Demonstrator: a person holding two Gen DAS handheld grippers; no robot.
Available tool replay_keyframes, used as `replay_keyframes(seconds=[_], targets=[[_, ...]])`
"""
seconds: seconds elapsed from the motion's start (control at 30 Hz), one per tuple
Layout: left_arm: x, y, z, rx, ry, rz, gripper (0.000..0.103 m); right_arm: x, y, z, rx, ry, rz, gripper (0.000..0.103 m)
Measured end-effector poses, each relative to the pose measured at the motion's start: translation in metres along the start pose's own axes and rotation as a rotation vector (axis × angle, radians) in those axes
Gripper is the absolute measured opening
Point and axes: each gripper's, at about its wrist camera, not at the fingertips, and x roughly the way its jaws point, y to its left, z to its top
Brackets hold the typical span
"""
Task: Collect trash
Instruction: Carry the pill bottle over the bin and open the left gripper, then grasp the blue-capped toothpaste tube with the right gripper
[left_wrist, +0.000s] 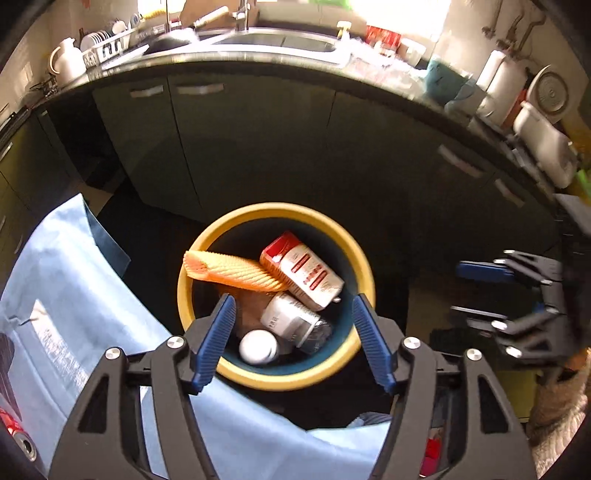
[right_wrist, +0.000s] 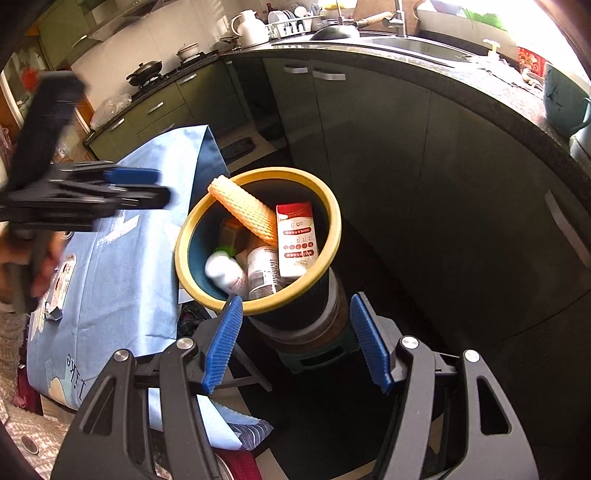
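A yellow-rimmed trash bin (left_wrist: 364, 254) (right_wrist: 332, 206) holds an orange foam net (left_wrist: 236, 271) (right_wrist: 245, 208), a red-and-white carton (left_wrist: 303, 275) (right_wrist: 297, 238), a clear bottle (left_wrist: 291, 319) (right_wrist: 264, 271) and a white bottle (left_wrist: 258, 345) (right_wrist: 223, 271). My left gripper (left_wrist: 293, 345) is open and empty, right above the bin. My right gripper (right_wrist: 295, 343) is open and empty, just in front of the bin. Each gripper shows blurred in the other's view: the right one (left_wrist: 480, 291) beside the bin, the left one (right_wrist: 136, 188) over the table.
A table with a light blue cloth (left_wrist: 66, 295) (right_wrist: 122, 269) stands left of the bin, with a small packet (right_wrist: 61, 284) on it. Dark green kitchen cabinets (right_wrist: 369, 147) and a cluttered counter with sink (left_wrist: 273, 40) curve behind. The bin stands on a stool (right_wrist: 317, 354).
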Motion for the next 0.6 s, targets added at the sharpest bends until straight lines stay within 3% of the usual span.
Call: replay_keyframes(seconds=[0.13,0.3,0.4,0.6], targets=[[-0.087,0.005,-0.041,-0.011,-0.174,0.028,0.080,0.007,0.017,0.006,-0.042,0.006,0.027,0.061],[-0.182,0.021,-0.128,-0.073,-0.345,0.164,0.091,0.023,0.070,0.020,-0.155,0.038,0.069,0.061],[-0.216,0.030,-0.179,-0.131,-0.372,0.237,0.097,0.036,0.118,0.029,-0.246,0.065,0.115,0.061],[-0.256,0.053,-0.277,-0.260,-0.404,0.372,0.096,0.063,0.230,0.041,-0.452,0.132,0.246,0.061]])
